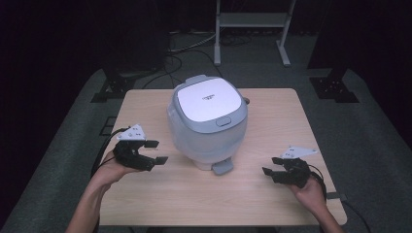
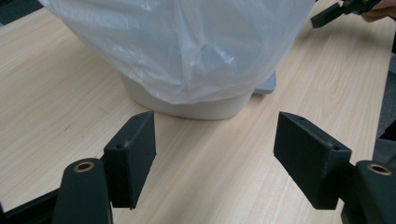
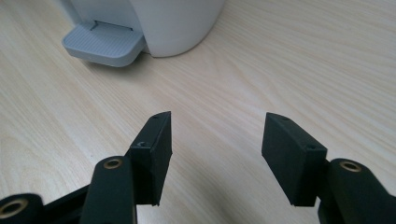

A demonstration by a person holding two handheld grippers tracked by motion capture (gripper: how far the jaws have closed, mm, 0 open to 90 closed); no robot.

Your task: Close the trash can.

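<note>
The left gripper (image 1: 154, 152) hovers with jaws apart and empty. Mid-table stands the pedal bin (image 1: 206, 124), lid down, a thin, slippery plastic liner (image 2: 187, 46) draped over its stiff, probably light body; best gripped at the rim or pedal (image 3: 102, 43). The right gripper (image 1: 273, 165) is likewise agape and empty.

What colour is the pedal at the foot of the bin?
Grey pedal, clearest in the right gripper view.

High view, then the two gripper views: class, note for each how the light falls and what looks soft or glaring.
High view: table lit, surroundings dark, bin lid glaring white. Left gripper view: sheen on the plastic bag, near pads slightly soft. Right gripper view: even light, grey pedal fairly sharp, faint shadow beneath it.
</note>
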